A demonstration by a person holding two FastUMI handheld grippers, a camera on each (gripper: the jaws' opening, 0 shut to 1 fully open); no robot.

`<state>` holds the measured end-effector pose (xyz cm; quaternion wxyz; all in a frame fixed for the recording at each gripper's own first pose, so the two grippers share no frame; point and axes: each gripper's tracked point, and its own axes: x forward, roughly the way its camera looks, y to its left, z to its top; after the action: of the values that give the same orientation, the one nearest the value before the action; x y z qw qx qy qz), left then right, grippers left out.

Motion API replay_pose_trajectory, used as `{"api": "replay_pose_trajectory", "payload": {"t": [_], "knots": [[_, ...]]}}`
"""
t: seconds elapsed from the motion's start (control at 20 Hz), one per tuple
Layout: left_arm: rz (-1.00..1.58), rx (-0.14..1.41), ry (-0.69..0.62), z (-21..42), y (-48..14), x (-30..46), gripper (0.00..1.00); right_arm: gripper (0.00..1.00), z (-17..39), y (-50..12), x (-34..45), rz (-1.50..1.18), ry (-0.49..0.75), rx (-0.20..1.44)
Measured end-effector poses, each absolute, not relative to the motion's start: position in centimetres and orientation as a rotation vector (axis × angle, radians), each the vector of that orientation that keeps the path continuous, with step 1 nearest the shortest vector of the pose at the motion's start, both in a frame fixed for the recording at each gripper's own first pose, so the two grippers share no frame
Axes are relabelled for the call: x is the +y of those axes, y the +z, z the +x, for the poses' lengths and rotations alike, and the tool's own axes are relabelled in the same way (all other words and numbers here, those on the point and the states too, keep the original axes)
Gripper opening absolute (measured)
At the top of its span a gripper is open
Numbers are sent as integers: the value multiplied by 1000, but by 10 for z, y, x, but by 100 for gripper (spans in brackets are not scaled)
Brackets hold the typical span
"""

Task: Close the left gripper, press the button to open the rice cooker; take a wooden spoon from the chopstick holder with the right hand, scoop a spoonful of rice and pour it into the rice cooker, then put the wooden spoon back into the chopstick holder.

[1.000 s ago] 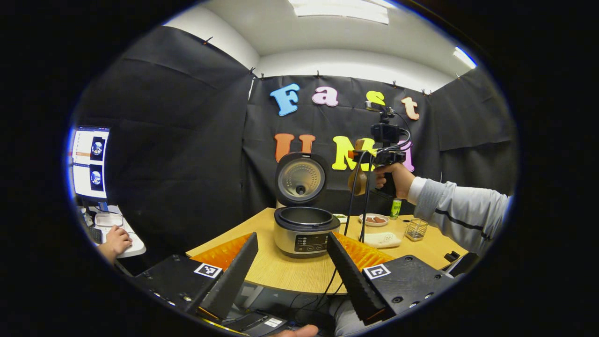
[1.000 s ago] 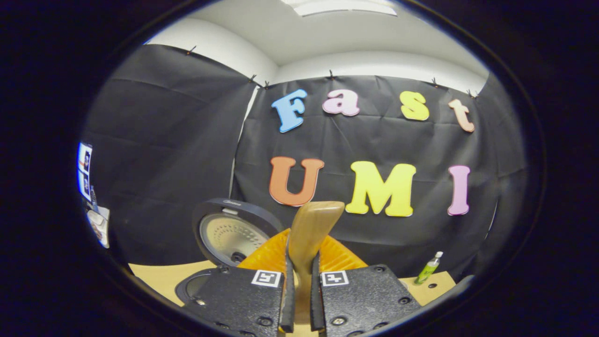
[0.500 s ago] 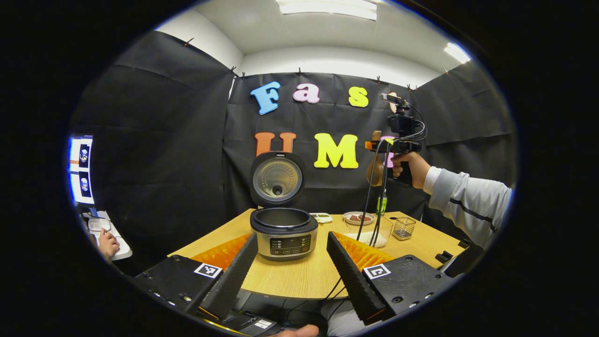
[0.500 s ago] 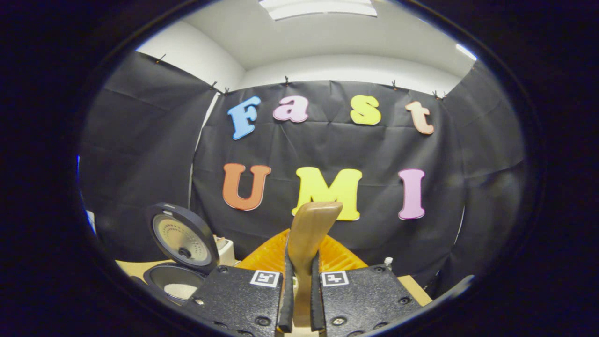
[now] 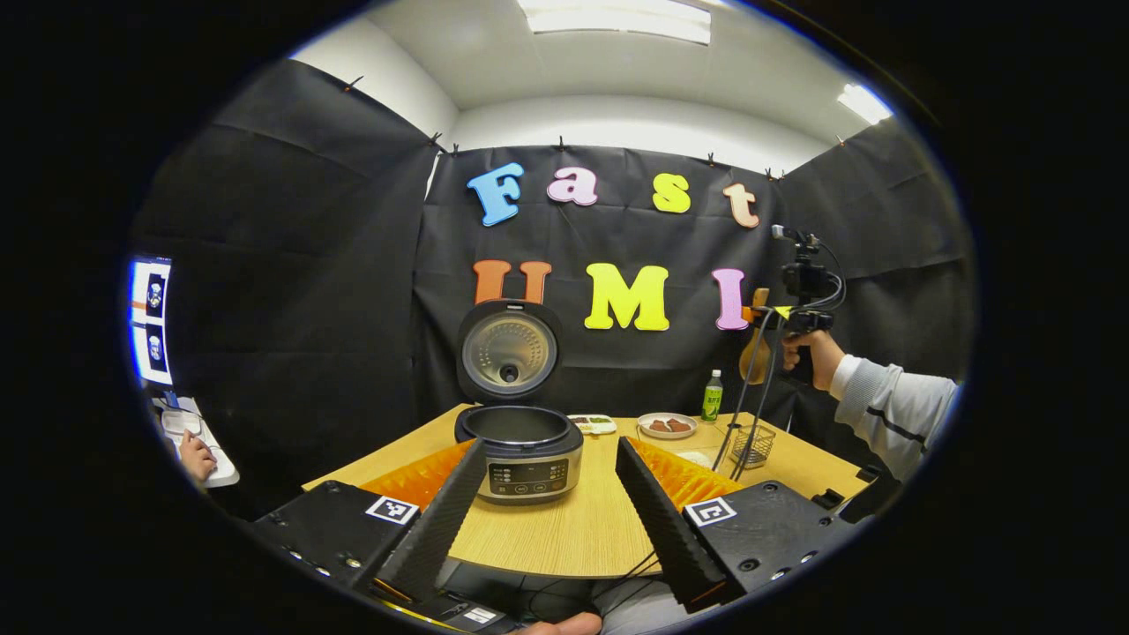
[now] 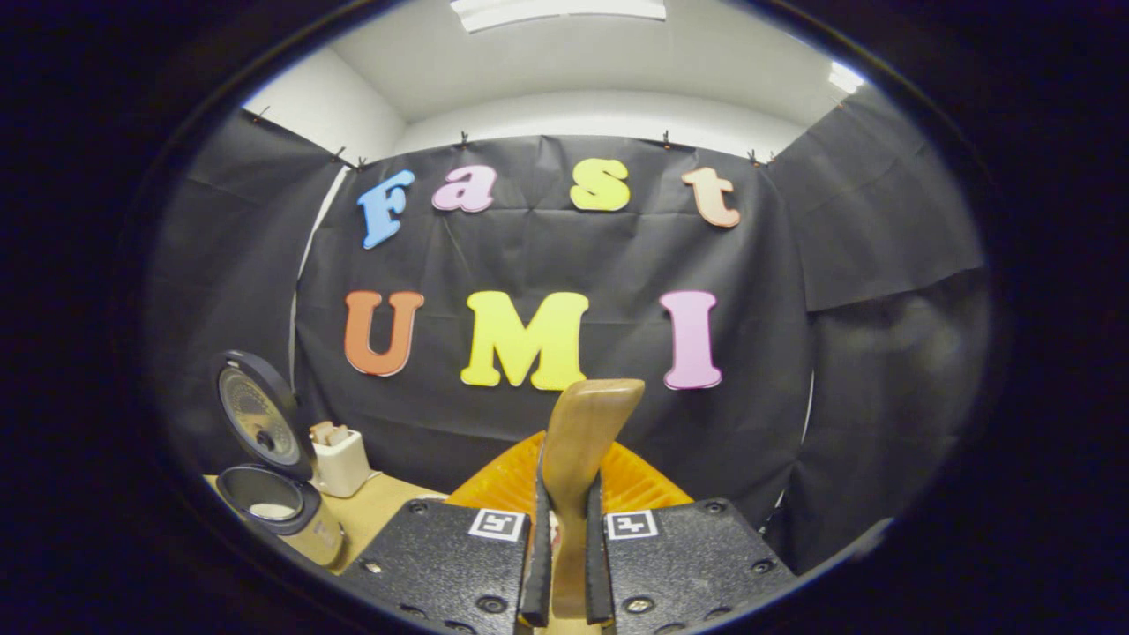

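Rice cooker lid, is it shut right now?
No, the rice cooker lid stands up open behind the pot in the left gripper view.

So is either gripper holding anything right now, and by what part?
The right gripper is shut on the wooden spoon, gripping its handle. The left gripper is open, holding nothing.

Wooden table (image 5: 591, 529), rice cooker (image 5: 527, 450), plate (image 5: 666, 426), bottle (image 5: 712, 396), wire holder (image 5: 752, 444)
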<state>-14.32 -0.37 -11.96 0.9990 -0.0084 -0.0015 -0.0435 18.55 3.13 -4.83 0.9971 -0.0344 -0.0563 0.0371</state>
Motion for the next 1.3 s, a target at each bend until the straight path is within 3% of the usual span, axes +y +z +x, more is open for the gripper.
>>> {"api": "replay_pose_trajectory", "payload": {"t": [0.35,1.0,1.1,1.15,1.3], "knots": [[-12,-21,-48,-126,-116,-5,94,21,214,-132,-38,-15,42,-2],[-3,22,-44,-108,-128,-22,95,23,247,-203,-46,155,89,102],[2,25,-42,-103,-127,-25,94,31,244,-198,-46,154,128,91],[2,26,-44,-100,-127,-27,94,51,244,-193,-52,145,115,74],[-12,25,-47,-93,-123,-32,94,83,231,-178,-67,90,62,37]]}}
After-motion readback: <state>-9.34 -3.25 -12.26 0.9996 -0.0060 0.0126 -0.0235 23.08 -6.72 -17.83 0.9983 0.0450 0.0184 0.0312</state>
